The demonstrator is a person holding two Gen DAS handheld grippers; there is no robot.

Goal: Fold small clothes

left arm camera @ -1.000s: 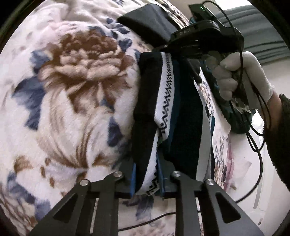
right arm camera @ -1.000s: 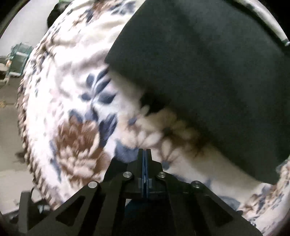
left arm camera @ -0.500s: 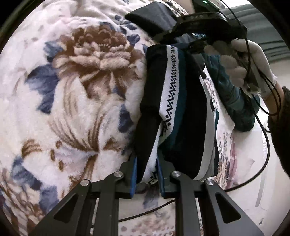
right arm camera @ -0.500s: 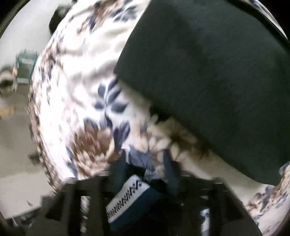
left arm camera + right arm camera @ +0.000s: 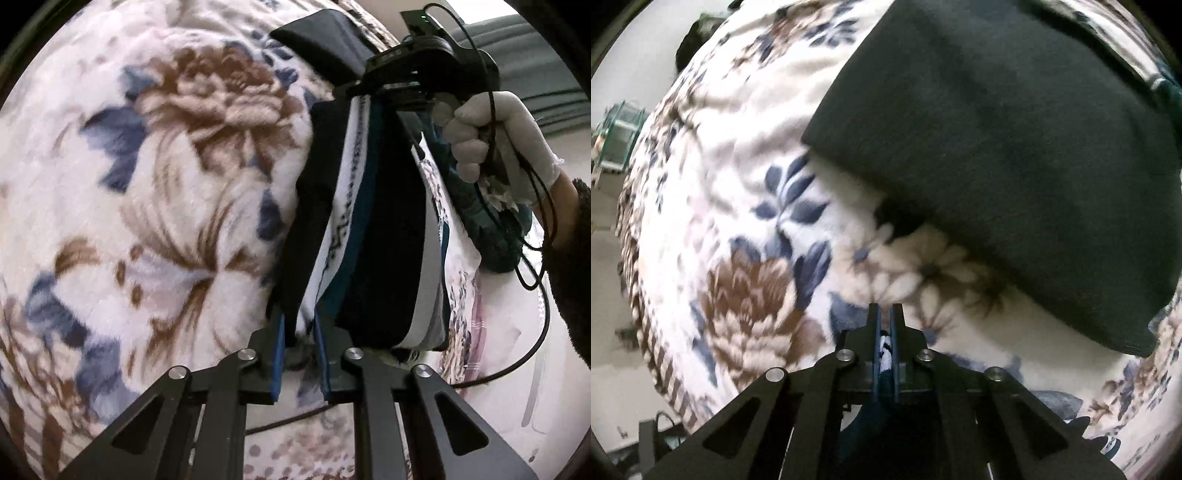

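— Well, seeing the small garment [image 5: 369, 236]: dark, folded lengthwise, with a white patterned waistband and a teal stripe, stretched out above the floral blanket [image 5: 155, 206]

— Held at both ends?

— Yes. Near end pinched between the blue pads of the left gripper [image 5: 300, 354], jaws closed onto the white band. Far end clamped in the right gripper [image 5: 384, 92], gripped by a hand [image 5: 506, 144] in a white glove

— And from the right wrist view?

— Right gripper [image 5: 885, 343] almost shut, a sliver of white patterned fabric caught between its blue pads, dark cloth hanging beneath the jaws. Too blurred to say more about that part

— Anything else on the blanket?

— Folded black cloth [image 5: 1015, 147] lying flat toward the far edge, beyond the right gripper and not touching it. Also visible in the left wrist view as a dark slab [image 5: 325, 44] behind the raised garment

— Around the bed?

— Black cable [image 5: 532, 280] looping down from the gloved hand. Teal fuzzy fabric [image 5: 491, 236] below that hand, beside the blanket's right edge. Pale floor past the blanket's left edge in the right wrist view, with a greenish crate [image 5: 618, 136] there, blurred
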